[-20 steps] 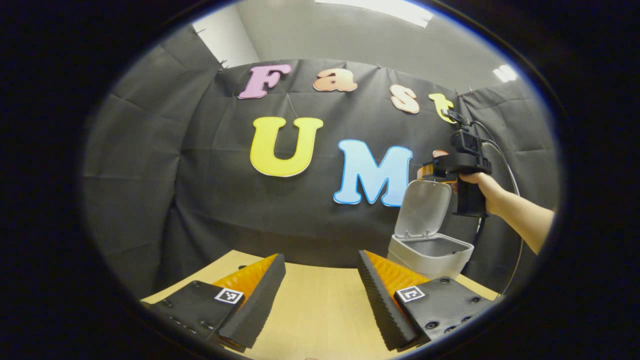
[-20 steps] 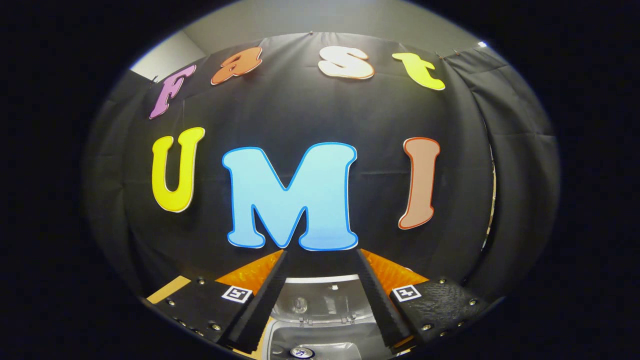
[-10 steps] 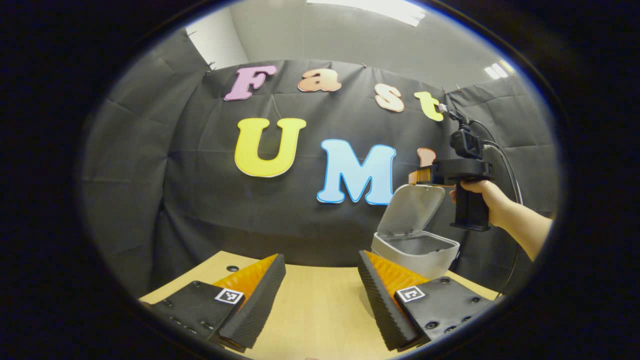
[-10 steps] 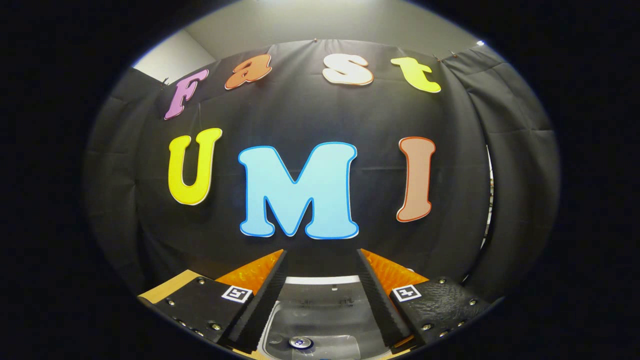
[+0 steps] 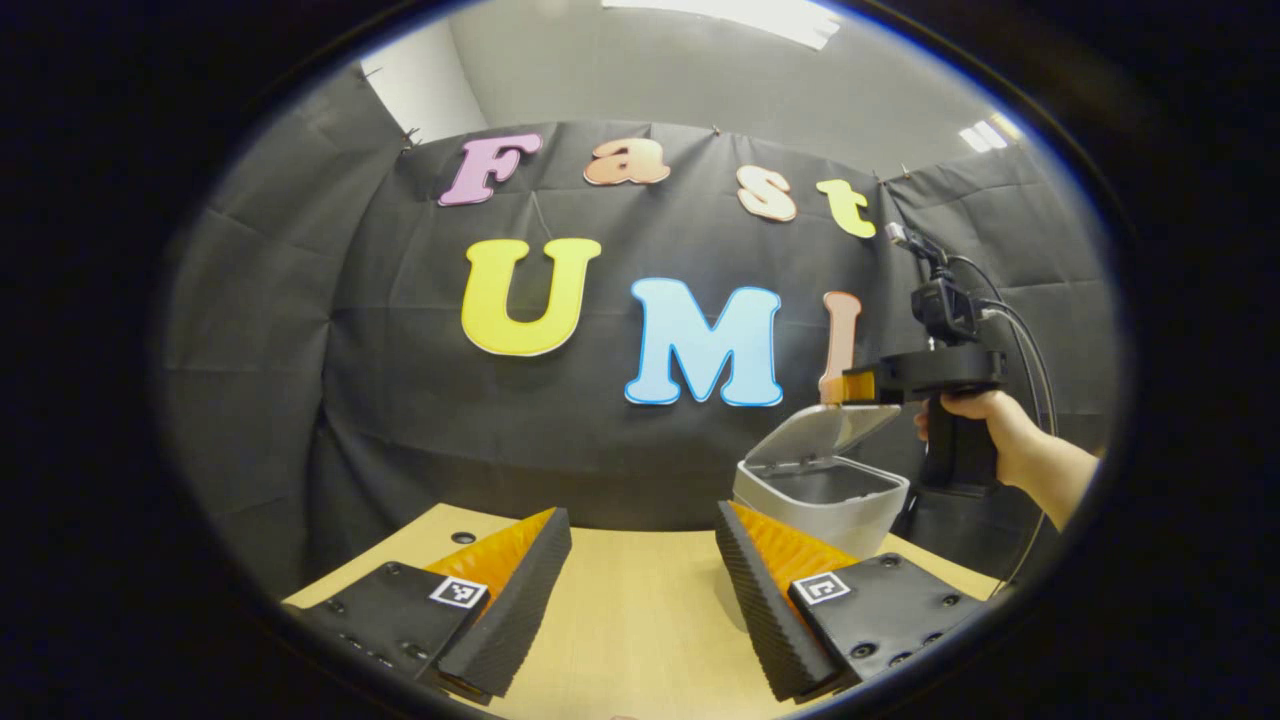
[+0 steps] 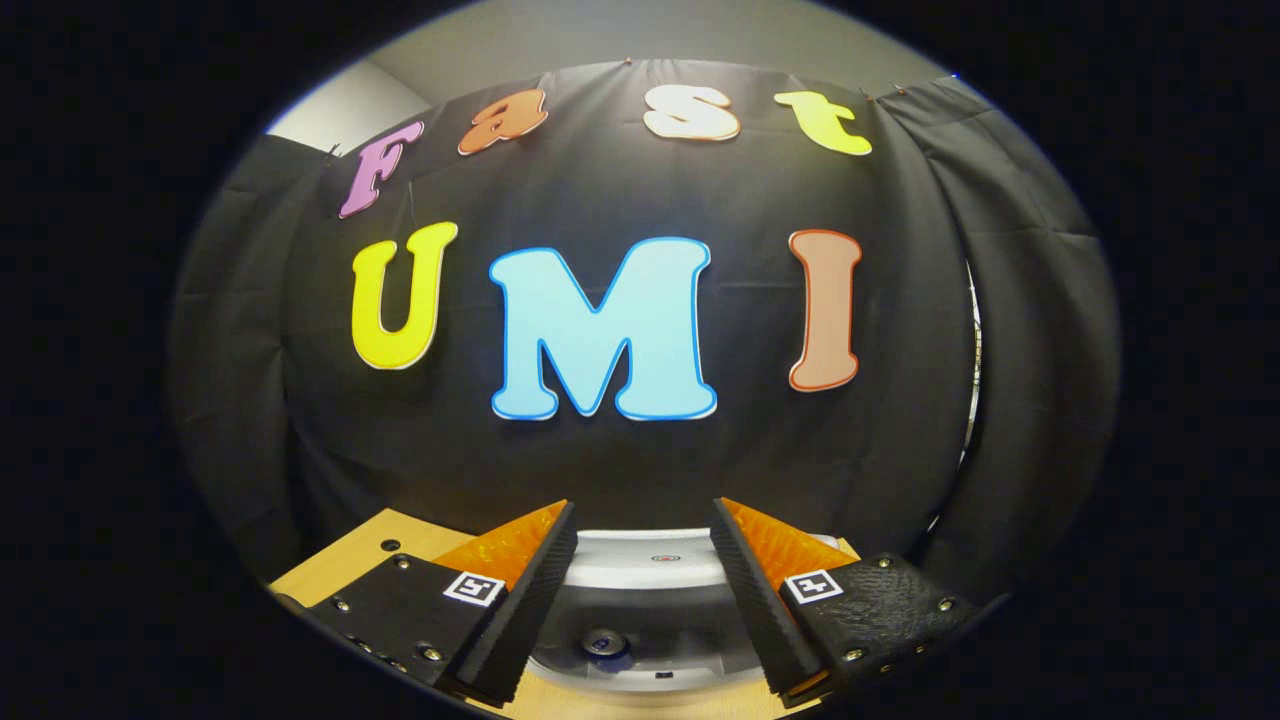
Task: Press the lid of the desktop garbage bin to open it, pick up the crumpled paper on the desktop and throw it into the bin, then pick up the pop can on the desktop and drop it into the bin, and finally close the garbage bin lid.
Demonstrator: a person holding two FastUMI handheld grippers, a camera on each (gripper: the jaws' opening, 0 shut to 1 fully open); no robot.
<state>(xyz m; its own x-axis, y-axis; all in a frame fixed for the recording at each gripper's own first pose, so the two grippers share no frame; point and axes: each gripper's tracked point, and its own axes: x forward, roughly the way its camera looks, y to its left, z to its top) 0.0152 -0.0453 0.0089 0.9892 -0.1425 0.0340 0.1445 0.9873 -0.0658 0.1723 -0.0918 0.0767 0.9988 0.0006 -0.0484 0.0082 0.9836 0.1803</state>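
The desktop garbage bin [image 5: 822,500], pale grey with rounded corners, stands on the wooden table's far right side. Its hinged lid [image 5: 822,433] hangs half-lowered, tilted over the opening. Deep inside, the pop can [image 6: 604,642] shows its top.

A pale wooden worktop [image 5: 640,620] with a small round hole [image 5: 463,537] meets the black cloth wall [image 5: 400,400]; grey ceiling [image 5: 700,70] above.
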